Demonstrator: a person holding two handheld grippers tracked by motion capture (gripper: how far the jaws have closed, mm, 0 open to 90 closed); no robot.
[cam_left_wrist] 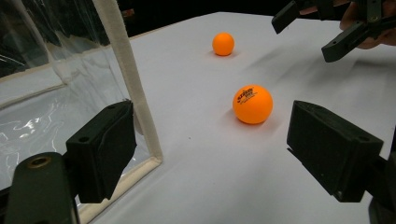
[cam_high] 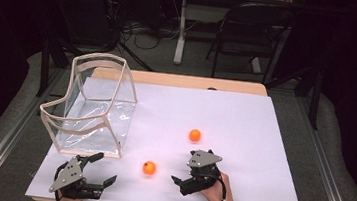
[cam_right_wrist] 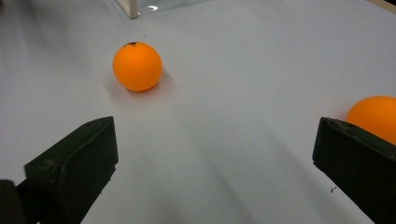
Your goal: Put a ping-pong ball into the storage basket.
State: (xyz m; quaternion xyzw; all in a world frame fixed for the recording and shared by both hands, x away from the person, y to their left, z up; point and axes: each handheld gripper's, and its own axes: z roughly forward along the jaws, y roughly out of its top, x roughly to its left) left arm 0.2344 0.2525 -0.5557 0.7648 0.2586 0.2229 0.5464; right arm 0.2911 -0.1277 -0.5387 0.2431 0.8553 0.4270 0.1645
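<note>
Plainly, both orange balls (cam_high: pixel 149 168) lie outside the clear bag (cam_high: pixel 96 107).

The right tool's own jaw and the frame edge hide part of the far ball (cam_right_wrist: pixel 373 116).

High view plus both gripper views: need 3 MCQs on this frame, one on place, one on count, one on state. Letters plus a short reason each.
1. Where does the clear bag stand?
A. on the table's left side
B. at the right edge
C. between the grippers

2. How many orange balls lie on the white table?
A. one
B. two
C. four

3. How are the jaws of the left gripper?
A. shut on a ball
B. shut on nothing
C. open, holding nothing

Key: 1 A, the bag stands left of both balls, just beyond the left gripper. 2 B, a near ball and a far ball. 3 C, the left gripper view shows its jaws wide apart, the near ball beyond them on the table; the right gripper is open too.
</note>
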